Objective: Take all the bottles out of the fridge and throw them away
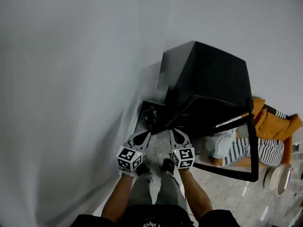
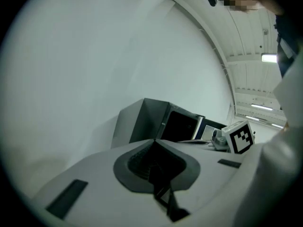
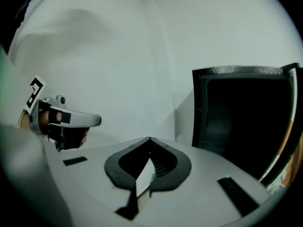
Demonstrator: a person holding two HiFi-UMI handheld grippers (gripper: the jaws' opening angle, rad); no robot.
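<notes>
The black fridge point(image 1: 208, 79) stands on the floor against the white wall, its door point(image 1: 253, 141) swung open to the right. Its inside point(image 3: 246, 117) is dark, and no bottle shows in any view. My left gripper point(image 1: 146, 135) and right gripper point(image 1: 174, 132) are held side by side in front of the fridge, both pointing toward it. The left gripper point(image 2: 154, 141) has its jaws meeting at the tip with nothing between them. The right gripper point(image 3: 150, 138) is likewise shut and empty. Each gripper view shows the other gripper off to the side: the right one point(image 2: 241, 137), the left one point(image 3: 66, 119).
A white wall point(image 1: 71, 79) runs along the left, close to the fridge. An orange thing point(image 1: 274, 122) and a striped cloth point(image 1: 246, 148) lie beyond the open door. A round white object point(image 1: 279, 178) sits on the grey marbled floor at the right.
</notes>
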